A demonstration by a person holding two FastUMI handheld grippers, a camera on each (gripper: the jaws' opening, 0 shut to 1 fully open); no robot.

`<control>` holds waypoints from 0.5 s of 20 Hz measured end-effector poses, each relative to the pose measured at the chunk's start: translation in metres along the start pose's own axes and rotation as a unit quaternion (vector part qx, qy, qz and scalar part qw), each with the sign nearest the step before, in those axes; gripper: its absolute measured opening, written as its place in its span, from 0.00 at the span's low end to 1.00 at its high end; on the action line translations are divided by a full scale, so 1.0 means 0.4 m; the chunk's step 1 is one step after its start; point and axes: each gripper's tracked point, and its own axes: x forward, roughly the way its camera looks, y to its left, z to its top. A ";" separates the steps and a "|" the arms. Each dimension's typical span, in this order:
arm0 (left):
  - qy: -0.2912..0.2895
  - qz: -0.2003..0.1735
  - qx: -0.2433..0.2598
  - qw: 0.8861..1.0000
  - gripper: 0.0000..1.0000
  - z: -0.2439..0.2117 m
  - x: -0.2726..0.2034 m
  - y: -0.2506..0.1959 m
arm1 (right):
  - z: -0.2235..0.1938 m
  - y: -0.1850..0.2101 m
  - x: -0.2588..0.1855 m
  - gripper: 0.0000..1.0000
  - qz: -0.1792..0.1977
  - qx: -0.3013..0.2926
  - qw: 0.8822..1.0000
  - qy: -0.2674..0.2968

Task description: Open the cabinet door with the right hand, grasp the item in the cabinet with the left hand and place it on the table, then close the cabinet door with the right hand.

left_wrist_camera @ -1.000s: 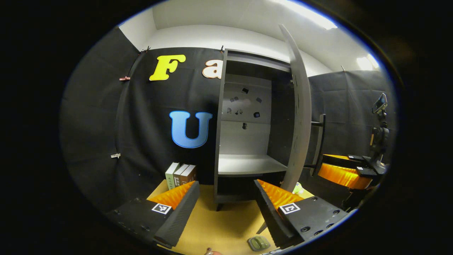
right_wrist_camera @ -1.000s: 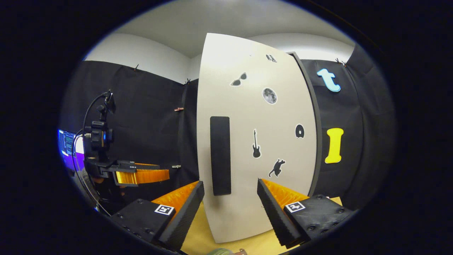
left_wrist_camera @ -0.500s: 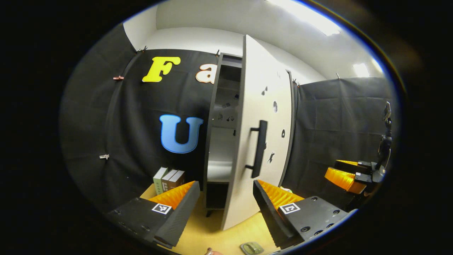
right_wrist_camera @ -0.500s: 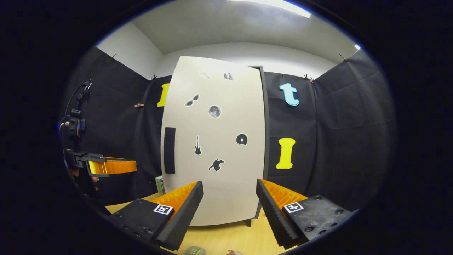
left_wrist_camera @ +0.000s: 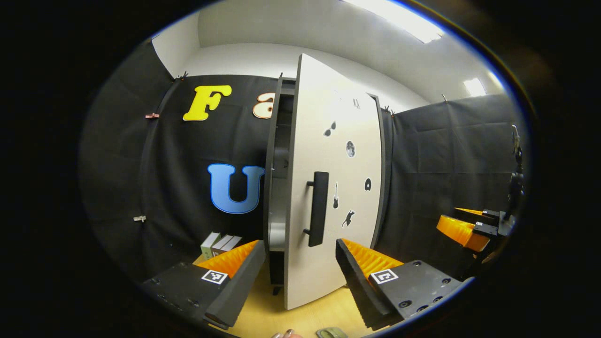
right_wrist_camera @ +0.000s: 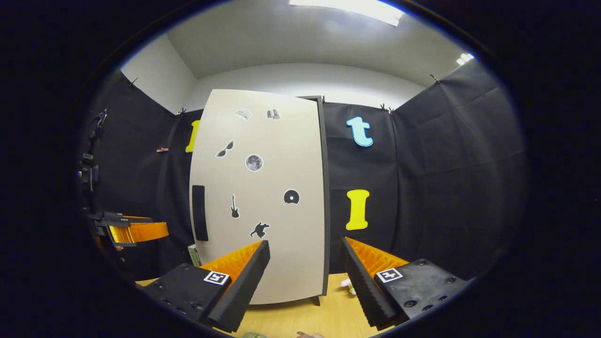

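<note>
Your left gripper [left_wrist_camera: 296, 277]: fingers spread wide, holding nothing. Cabinet door [left_wrist_camera: 328, 197]: straight ahead of it, ajar by a narrow gap at the handle [left_wrist_camera: 318, 208] side. Olive-green item [left_wrist_camera: 331, 333]: on the table [left_wrist_camera: 305, 314], just below and between its fingertips. Books [left_wrist_camera: 219, 243]: ahead-left, beside the cabinet. Your right gripper [right_wrist_camera: 303, 277]: fingers equally wide apart, empty, facing the door's stickered front, not touching it.

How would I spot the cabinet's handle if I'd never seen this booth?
Find the tall cabinet against the black cloth wall; its pale door stands slightly ajar. The handle is the long black upright bar near the door's free edge, far larger than the small dark stickers beside it.
</note>
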 end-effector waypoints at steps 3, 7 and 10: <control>-0.007 0.004 0.003 1.000 0.95 0.020 0.002 -0.005 | -0.008 -0.015 0.010 0.97 -0.009 -0.010 1.000 0.006; -0.009 0.001 0.013 1.000 0.95 0.020 0.004 -0.018 | -0.006 -0.021 0.019 0.97 -0.009 -0.012 1.000 0.007; -0.006 -0.002 0.003 1.000 0.95 0.014 0.007 -0.023 | -0.002 -0.023 0.027 0.97 -0.007 -0.020 1.000 0.001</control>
